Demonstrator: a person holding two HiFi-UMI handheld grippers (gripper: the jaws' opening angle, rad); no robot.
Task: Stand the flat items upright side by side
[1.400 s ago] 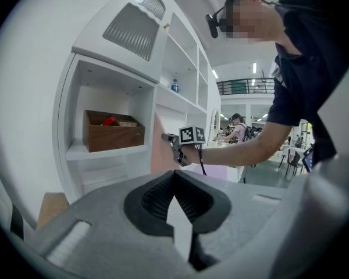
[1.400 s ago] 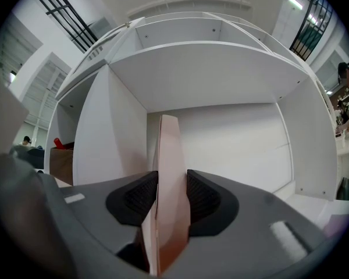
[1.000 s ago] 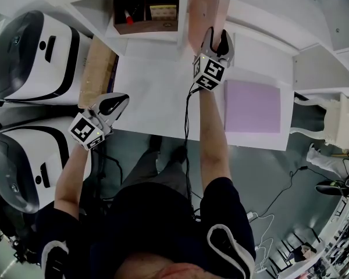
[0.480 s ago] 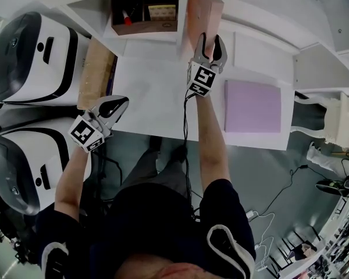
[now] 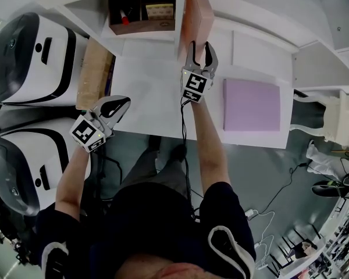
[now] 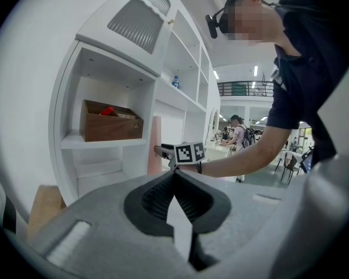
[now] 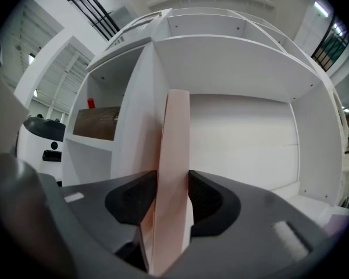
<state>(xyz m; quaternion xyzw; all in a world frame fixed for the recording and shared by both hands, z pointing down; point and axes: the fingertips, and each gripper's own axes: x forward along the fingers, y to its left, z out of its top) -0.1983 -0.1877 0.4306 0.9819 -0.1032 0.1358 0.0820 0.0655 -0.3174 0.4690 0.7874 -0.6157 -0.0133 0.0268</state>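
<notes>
Two tools showed from the head view. The right tool (image 5: 200, 45) was stretched out to twelve o'clock over the white bench (image 5: 151, 92), its jaws closed on the near edge of a pink board (image 5: 198, 15). That board stood on edge at the mouth of the white shelf unit (image 5: 262, 36). At four o'clock from that tool a purple board (image 5: 251, 105) lay flat on the bench. A tan board (image 5: 93, 68) lay flat at the bench's left edge, at nine o'clock. The left tool (image 5: 120, 102) hung off the bench's near left corner, jaws together and empty. A wooden box (image 5: 142, 10) sat in a shelf compartment at eleven o'clock of the pink board.

From the left gripper view, the left tool (image 6: 174, 176) was shut on nothing. Beyond it, at twelve o'clock, the pink board (image 6: 155, 147) stood upright beside the right tool (image 6: 163, 151), with the wooden box (image 6: 111, 121) at ten o'clock.

From the right gripper view, the right tool (image 7: 173, 193) had both pads against the pink board (image 7: 174, 138), which stood upright just beside a shelf divider.
</notes>
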